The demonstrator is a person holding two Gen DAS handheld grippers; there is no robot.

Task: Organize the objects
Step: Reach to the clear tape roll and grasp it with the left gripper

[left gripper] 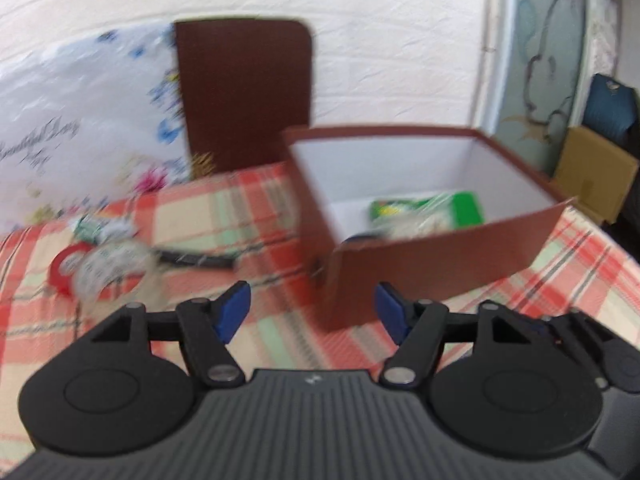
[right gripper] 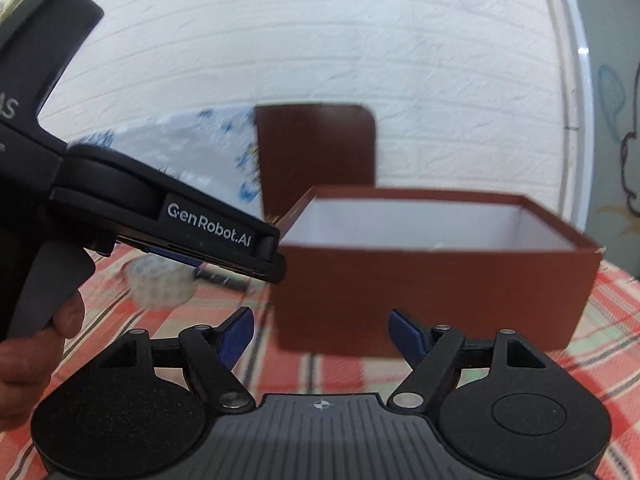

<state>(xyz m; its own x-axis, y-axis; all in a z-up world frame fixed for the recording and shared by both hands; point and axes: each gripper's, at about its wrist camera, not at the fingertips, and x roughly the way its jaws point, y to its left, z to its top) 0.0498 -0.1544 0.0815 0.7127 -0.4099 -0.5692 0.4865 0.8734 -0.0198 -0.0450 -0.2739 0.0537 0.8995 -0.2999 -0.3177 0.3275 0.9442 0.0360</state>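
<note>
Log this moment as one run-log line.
left gripper: open, empty | right gripper: open, empty | brown box: open, green packet inside | tape rolls: on checked cloth

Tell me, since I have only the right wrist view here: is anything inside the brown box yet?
Observer: Yes. The left wrist view looks down into the brown box, and a green packet lies on its floor.
Operator: Is anything out on the plaid cloth besides the clear tape roll?
Observer: A red tape roll lies beside the clear one.
Operator: Is the left hand-held gripper carrying something?
Observer: No. Its jaws stand apart with nothing between them.
</note>
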